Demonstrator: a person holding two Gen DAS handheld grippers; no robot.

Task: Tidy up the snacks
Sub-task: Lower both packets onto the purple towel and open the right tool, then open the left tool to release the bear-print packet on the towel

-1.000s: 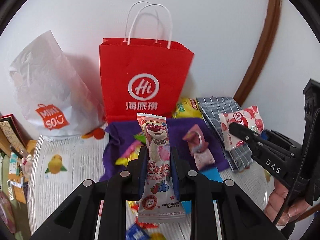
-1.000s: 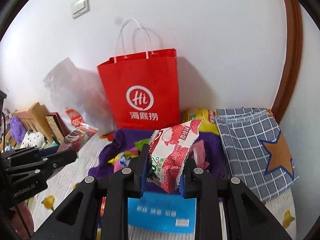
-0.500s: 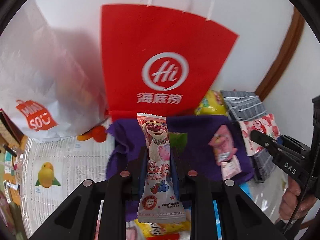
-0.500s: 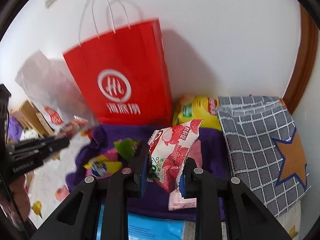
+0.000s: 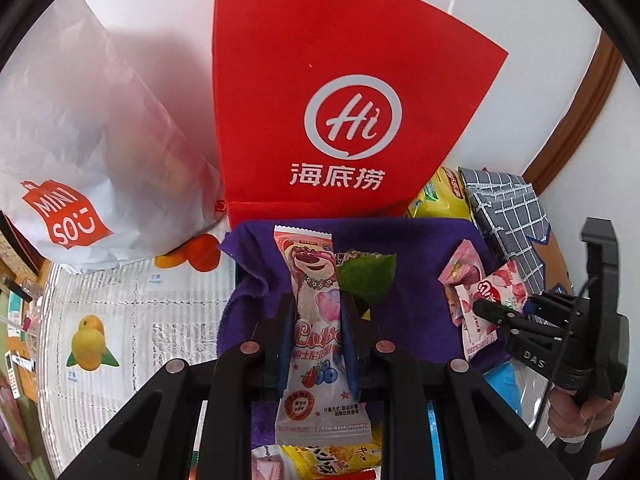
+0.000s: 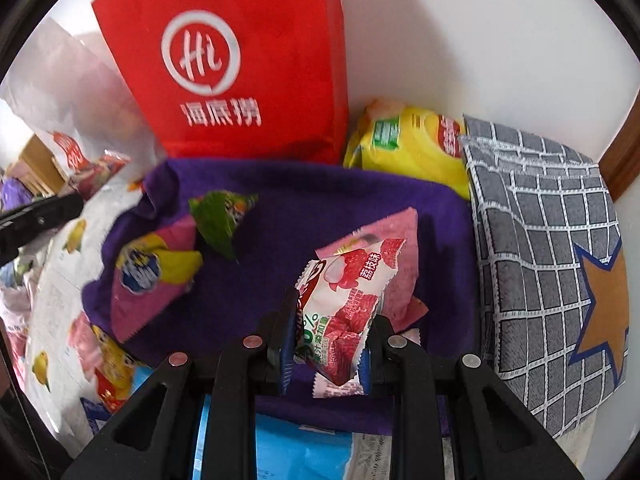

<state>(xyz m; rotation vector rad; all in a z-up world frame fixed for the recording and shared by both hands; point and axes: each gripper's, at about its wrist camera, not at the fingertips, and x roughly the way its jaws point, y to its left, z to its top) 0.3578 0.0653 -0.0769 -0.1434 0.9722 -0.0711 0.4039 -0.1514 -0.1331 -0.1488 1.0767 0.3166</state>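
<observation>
- The tall red paper carrier bag with a white "Hi" logo (image 5: 344, 92) stands upright against the white wall, directly behind the purple cloth.
- A crumpled white plastic shopping bag with an orange label (image 5: 80, 160) slumps to the left of the red bag, touching it.
- A grey checked fabric cushion with an orange star (image 6: 548, 272) lies along the cloth's right edge.
- The purple fleece cloth lining a tray (image 6: 320, 208) holds loose snacks: a green wrapper (image 6: 218, 220), a pink-and-yellow packet (image 6: 152, 276) and a plain pink sachet (image 6: 400, 280).
- A yellow puffed snack bag (image 6: 408, 148) is wedged between red bag and cushion.
- The left gripper (image 5: 316, 320) has its jaws closed on a long pink bear-print snack bar wrapper (image 5: 316, 320), held upright over the cloth's near edge.
- The right gripper (image 6: 328, 332) has its jaws clamped on a small red-and-white lychee candy packet (image 6: 344, 308), above the cloth's right part, over the pink sachet.
</observation>
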